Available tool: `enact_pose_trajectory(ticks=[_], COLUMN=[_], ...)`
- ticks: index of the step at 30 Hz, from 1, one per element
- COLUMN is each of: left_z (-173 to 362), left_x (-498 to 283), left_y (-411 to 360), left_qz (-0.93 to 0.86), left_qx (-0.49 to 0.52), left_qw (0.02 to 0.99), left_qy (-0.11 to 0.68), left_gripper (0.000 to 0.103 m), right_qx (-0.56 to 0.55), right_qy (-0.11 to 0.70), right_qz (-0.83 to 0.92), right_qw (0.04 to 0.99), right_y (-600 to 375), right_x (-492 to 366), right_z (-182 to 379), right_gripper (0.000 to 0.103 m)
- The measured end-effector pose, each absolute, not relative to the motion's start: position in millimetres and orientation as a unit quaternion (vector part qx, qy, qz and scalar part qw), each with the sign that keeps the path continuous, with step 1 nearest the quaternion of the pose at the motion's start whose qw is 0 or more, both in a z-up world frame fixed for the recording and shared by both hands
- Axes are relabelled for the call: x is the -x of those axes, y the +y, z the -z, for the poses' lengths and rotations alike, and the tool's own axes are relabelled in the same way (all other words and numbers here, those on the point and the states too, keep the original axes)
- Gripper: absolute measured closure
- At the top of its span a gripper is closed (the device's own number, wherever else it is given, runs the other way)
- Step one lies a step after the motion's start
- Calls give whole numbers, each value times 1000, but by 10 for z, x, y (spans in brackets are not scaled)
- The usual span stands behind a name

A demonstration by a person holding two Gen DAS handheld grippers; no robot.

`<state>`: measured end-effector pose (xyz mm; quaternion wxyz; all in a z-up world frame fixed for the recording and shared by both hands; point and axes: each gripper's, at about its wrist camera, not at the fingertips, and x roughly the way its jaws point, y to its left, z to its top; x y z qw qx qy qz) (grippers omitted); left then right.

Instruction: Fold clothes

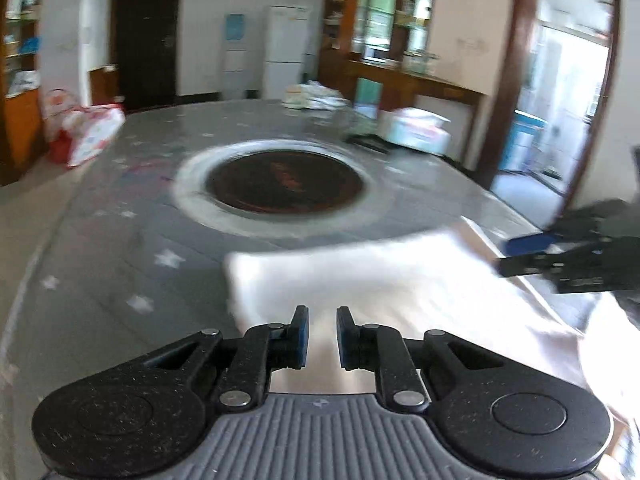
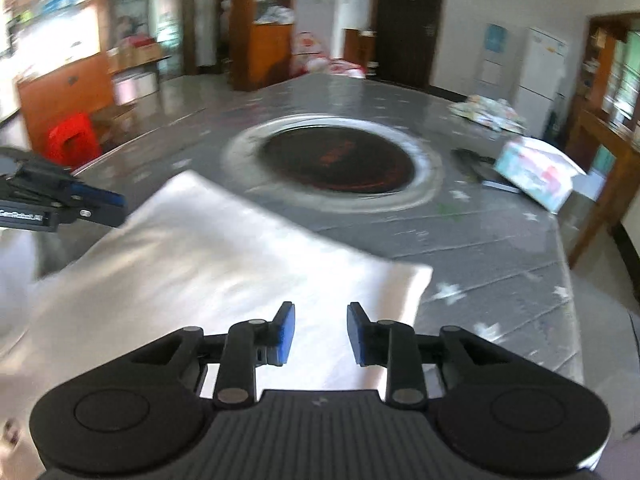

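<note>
1. A large grey table point(image 1: 120, 240) with a pale star pattern fills most of both views; the pictures are blurred.
2. In its middle sits a dark round inset point(image 1: 286, 182) ringed by a pale band, seen also from the right wrist point(image 2: 340, 160).
3. A white cloth point(image 1: 360, 280) lies on the near part of the table, just this side of the round inset. In the right wrist view the same cloth point(image 2: 200, 260) spreads from the lower left toward a corner on the right, with both grippers over it.
4. At the far side of the table rests a pale patterned package point(image 2: 536, 176), with a flat dark object point(image 2: 472, 158) just beside it and a heap of light-coloured items point(image 2: 488, 114) farther back.
5. A white fridge point(image 1: 286, 50) stands against the far wall, near a dark door point(image 1: 146, 40).
6. A red stool point(image 2: 74, 138) stands on the floor beyond the table's left edge.
7. The left gripper point(image 1: 322, 336) hangs above the cloth, its blue-padded jaws parted with only a narrow gap and nothing between them.
8. The right gripper point(image 2: 320, 332) also hangs over the cloth, jaws spread wider and holding nothing.
</note>
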<state>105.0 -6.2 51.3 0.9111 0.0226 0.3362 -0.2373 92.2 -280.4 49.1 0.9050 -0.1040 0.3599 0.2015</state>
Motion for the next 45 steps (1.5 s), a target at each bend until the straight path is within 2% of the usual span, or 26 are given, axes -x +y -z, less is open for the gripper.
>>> enact_pose_trajectory(ticks=[7,12,13,15,16,17,23,25,27,35,45], left_z=[-266,-255,-257,-262,-264,-266,-238,-285,-330,-228,-270], left_x=[-635,-543,-511,-448,-417,-385,-299,-242,-173,65,176], left_y=[-75,57,67,85,94,104,151,145,137,171,206], left_qz=[255,233,232,230,229,228,216,216,216,199,174], left_qx=[-16,-3,-5,-9,-11,-13,-11,-16,-22,-46,-38], left_qw=[894,903,905,907,908,910,912,915,918,920,929], left_qy=[369,360,358,353,350,348,348,341,333,333,324], left_gripper=[86,86,85,71,70,70,70,68,60,59,50], right_qx=[120,127,129,122,118,115,152,154,144,131,89], right_qy=[364,375,374,366,362,364,386,384,378,373,355], right_qz=[-255,-247,-244,-247,-248,-255,-278,-275,-269,-252,-226], right_qw=[888,884,885,889,891,888,866,868,874,883,903], right_y=[-2668,-2756,-2779,-2802,-2814,-2808,-2721,-2736,-2772,-2867,-3057], right_x=[-358,-98,-52,45,93,139,389,447,499,696,836], right_z=[-421,-338,-337,-405,-439,-455,-364,-378,-399,-337,-381], right_gripper=[72,70,70,69,67,64,63,63,62,62,61])
